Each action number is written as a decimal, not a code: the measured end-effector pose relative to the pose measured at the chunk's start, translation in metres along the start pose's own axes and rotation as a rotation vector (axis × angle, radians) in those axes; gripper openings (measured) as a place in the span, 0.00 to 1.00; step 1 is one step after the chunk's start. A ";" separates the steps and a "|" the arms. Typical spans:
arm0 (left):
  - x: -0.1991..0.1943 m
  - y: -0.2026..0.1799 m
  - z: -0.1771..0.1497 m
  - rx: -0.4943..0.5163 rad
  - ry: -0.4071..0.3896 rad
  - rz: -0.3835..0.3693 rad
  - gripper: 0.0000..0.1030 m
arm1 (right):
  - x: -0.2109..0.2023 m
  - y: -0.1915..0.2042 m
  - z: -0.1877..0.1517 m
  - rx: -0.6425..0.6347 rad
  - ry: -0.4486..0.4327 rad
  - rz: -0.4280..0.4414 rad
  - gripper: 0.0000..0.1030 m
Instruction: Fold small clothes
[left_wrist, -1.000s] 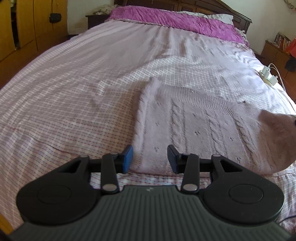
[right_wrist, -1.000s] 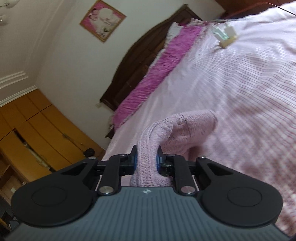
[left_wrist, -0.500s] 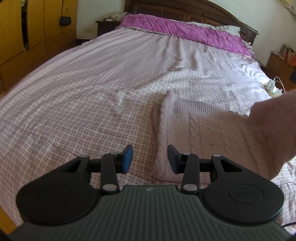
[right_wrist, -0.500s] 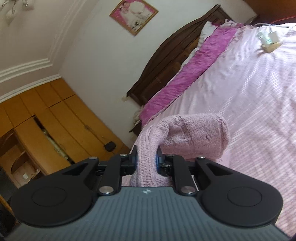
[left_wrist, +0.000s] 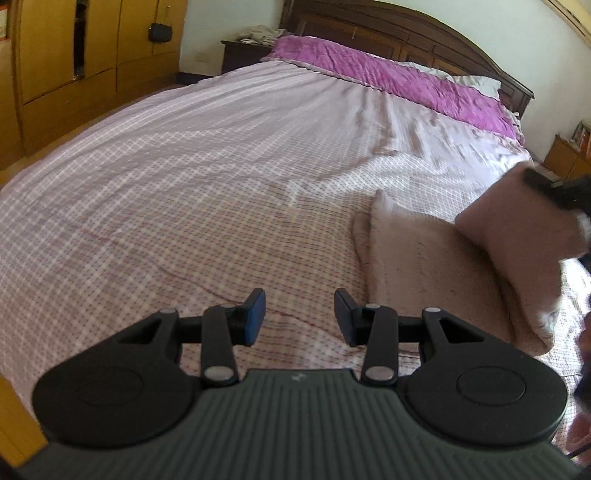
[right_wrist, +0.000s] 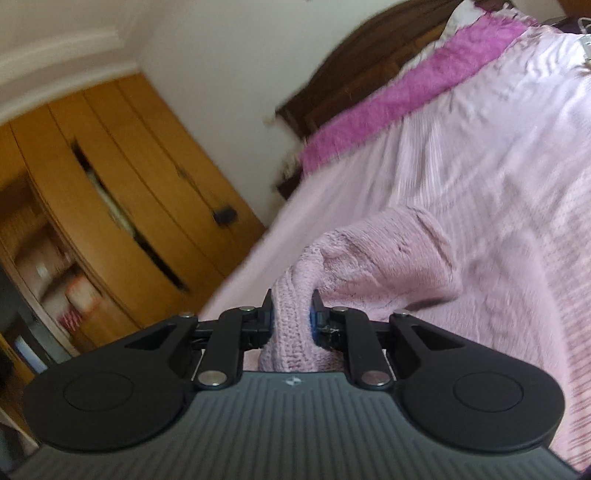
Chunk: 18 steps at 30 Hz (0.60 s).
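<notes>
Bedroom, checked pink bedsheet (left_wrist: 184, 206) on the bed | pink cable-knit sweater (left_wrist: 424, 266) lies flat at near right | right gripper (right_wrist: 291, 314) jaws clamped on its soft, bunched edge, lifted, probably to fold it across | left gripper (left_wrist: 299, 317) jaws apart, empty, hovering left of the garment.

A wide checked bedsheet (left_wrist: 177, 192) is lying ahead of the tongs. Far ahead, a purple blanket (left_wrist: 388, 79) is stretching below a dark headboard (left_wrist: 406, 40). Wooden wardrobes (left_wrist: 74, 62) are standing at the far left.
</notes>
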<state>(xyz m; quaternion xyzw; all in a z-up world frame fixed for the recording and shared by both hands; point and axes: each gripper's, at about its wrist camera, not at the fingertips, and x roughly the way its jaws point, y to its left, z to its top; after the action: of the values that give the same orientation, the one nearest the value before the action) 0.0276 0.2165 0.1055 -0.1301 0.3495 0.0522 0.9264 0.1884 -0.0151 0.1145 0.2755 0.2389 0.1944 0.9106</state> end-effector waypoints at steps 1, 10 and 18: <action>0.000 0.003 -0.001 -0.006 0.001 0.001 0.42 | 0.012 0.005 -0.011 -0.022 0.030 -0.020 0.17; 0.001 0.029 -0.007 -0.056 0.004 -0.001 0.42 | 0.058 0.046 -0.069 -0.241 0.170 -0.102 0.35; 0.004 0.031 0.001 -0.063 -0.017 -0.042 0.42 | 0.010 0.041 -0.051 -0.159 0.132 -0.009 0.58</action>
<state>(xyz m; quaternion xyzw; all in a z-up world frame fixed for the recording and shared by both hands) 0.0260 0.2469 0.0972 -0.1663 0.3367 0.0447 0.9257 0.1600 0.0419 0.0981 0.1877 0.2833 0.2267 0.9127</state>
